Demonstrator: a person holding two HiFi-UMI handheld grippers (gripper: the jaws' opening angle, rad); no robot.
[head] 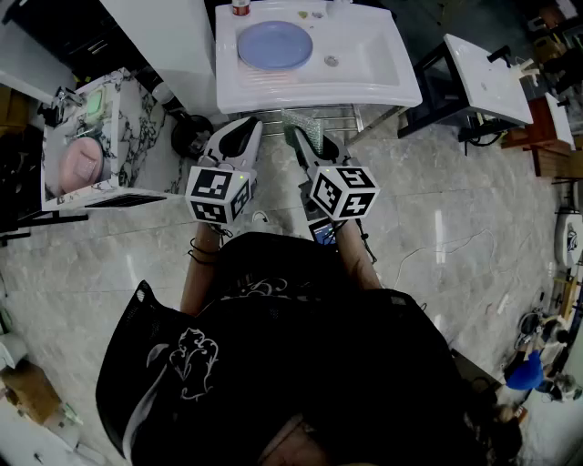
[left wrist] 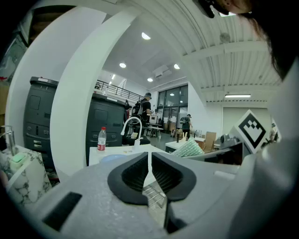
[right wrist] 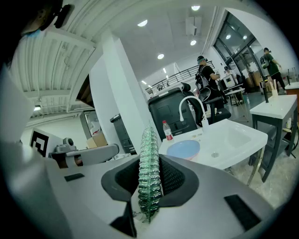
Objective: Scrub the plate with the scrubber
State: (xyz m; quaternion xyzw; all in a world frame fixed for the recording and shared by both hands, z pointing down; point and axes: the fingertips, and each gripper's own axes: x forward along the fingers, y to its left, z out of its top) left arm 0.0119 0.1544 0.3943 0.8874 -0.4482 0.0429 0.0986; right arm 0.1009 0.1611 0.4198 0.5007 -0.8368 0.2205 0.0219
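Right grey plastic gripper (right wrist: pixel 150 179) clamps a glittery green mesh scrubber (right wrist: pixel 149 154) edge-on; left grey gripper (left wrist: pixel 149 170) has its ribbed black jaws together, empty.
Round, smooth pale-blue plate (head: pixel 274 45) lies flat on the white rectangular ceramic sink (head: pixel 364 77), well ahead of both grippers, above a glossy grey marble-tile floor (head: pixel 437 227) in a bright workshop hall.

— What carries the things here?
— A white sink (head: pixel 373 77), top centre of the frame, standing on a pale tiled floor (head: pixel 446 246).
— And on it?
— A blue plate (head: pixel 274 45) on its left part, and a bottle (head: pixel 240 7) at the rear edge.
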